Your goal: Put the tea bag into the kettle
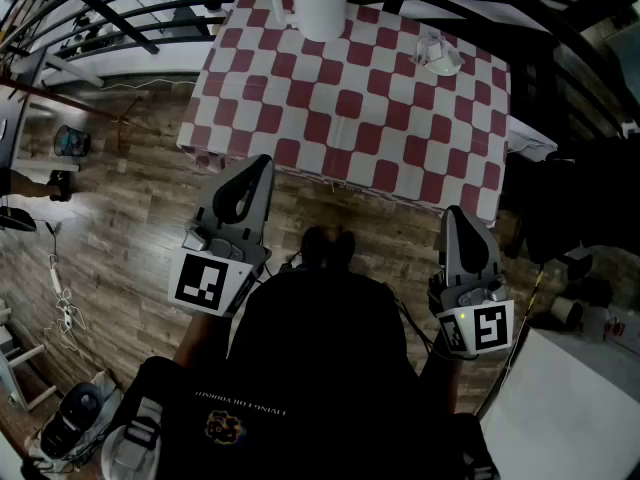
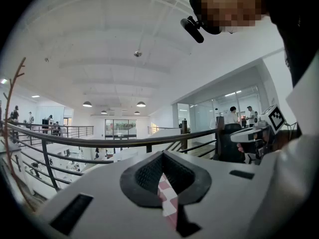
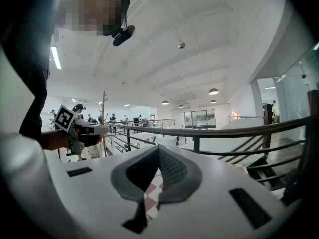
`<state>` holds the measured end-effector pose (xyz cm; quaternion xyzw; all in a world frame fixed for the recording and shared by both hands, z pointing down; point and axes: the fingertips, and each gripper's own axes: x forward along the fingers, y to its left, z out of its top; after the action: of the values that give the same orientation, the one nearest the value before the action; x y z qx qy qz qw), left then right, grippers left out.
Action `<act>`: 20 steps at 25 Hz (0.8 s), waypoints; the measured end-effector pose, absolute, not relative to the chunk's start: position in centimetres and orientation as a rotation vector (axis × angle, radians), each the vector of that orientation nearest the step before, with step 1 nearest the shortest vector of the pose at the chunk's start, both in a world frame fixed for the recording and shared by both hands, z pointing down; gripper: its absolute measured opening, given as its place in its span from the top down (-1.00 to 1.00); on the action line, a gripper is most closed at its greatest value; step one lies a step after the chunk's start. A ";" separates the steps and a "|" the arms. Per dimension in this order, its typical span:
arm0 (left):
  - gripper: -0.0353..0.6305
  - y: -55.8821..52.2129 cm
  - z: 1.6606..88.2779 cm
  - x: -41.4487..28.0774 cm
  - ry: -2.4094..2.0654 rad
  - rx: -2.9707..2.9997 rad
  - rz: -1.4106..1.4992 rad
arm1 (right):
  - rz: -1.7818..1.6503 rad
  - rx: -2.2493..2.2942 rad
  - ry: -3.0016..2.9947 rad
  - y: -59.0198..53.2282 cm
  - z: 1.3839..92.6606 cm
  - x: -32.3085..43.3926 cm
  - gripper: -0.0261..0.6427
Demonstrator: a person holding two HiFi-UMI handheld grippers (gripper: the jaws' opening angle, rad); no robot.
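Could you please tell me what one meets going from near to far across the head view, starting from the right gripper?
Right gripper → checkered tablecloth → tea bag → white kettle at the far edge.

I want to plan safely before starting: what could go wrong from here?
The tea bag is small and lies near the table's far right corner; the right gripper, now shut, may push it off. The kettle stands at the far edge; a bump could tip it over.
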<state>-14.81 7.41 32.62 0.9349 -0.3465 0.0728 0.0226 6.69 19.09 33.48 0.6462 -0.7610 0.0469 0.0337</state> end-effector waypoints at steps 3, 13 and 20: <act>0.89 8.0 32.6 -14.3 -1.061 2.900 0.245 | 0.148 1.988 -2.340 19.5 33.4 7.1 0.88; 0.89 8.2 33.1 -13.9 -1.071 2.893 0.280 | 0.143 1.988 -2.359 19.4 33.5 7.3 0.88; 0.89 8.3 33.6 -13.9 -1.087 2.897 0.303 | 0.156 1.989 -2.410 19.4 33.7 7.2 0.86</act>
<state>-13.91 8.30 33.63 0.9317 -0.3496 0.0973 0.0163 7.19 19.40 33.74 0.6357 -0.7703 0.0499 0.0067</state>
